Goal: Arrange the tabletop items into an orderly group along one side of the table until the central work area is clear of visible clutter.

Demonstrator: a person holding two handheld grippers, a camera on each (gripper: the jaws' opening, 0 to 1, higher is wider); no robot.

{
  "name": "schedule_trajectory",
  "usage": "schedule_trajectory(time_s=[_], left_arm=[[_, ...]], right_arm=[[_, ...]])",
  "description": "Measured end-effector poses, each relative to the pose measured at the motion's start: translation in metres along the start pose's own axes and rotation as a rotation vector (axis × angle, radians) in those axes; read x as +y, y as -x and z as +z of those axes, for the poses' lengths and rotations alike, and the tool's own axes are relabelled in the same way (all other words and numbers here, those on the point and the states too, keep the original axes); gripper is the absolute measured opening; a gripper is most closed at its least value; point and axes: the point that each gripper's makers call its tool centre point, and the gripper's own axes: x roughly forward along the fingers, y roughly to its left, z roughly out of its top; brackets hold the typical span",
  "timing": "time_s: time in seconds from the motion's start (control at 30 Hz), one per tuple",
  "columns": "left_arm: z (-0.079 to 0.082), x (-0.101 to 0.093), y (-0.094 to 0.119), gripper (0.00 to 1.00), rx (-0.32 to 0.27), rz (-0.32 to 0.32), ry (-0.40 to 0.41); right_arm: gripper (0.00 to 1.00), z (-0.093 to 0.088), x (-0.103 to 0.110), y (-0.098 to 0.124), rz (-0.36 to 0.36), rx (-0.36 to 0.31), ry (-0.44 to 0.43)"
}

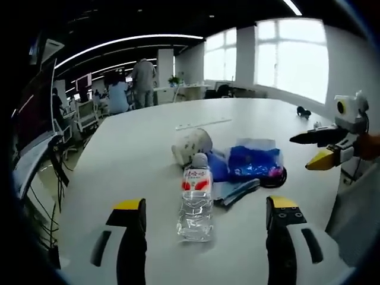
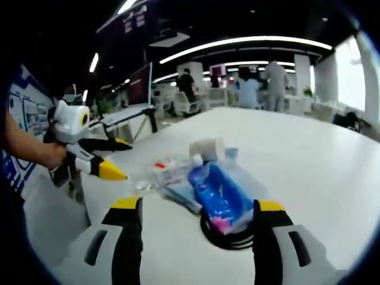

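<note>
We judged the gathering step barely begun: both our left claw (image 1: 205, 228) and right claw (image 2: 195, 228) hovered apart and empty over the desk (image 1: 136, 154), where the water bottle (image 1: 195, 202), blue packet (image 1: 252, 163) and coiled black cable (image 2: 228, 234) lay clustered mid-desk, so next we needed to close on the bottle.

The left claw (image 1: 206, 221) is wide open above the white worktop (image 1: 136, 148). A water bottle (image 1: 195, 203) lies between its jaws, beside a blue bag (image 1: 254, 162).
</note>
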Motion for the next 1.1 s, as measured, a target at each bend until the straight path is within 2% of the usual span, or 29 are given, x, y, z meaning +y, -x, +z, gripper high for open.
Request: schedule_trajectory(time_s=[0.53, 0.8, 1.1], left_arm=[[0.001, 0.004, -0.027, 0.74, 0.031, -0.023, 0.007], [-0.002, -0.001, -0.04, 0.71, 0.054, -0.053, -0.009], [-0.005, 0.002, -0.056, 0.69, 0.079, -0.059, -0.014]], right_arm=[[0.69, 0.005, -0.002, -0.026, 0.012, 0.005, 0.004], [0.65, -0.001, -0.004, -0.031, 0.016, 0.027, 0.005], [0.63, -0.008, -0.011, -0.033, 0.008, 0.05, -0.002]])
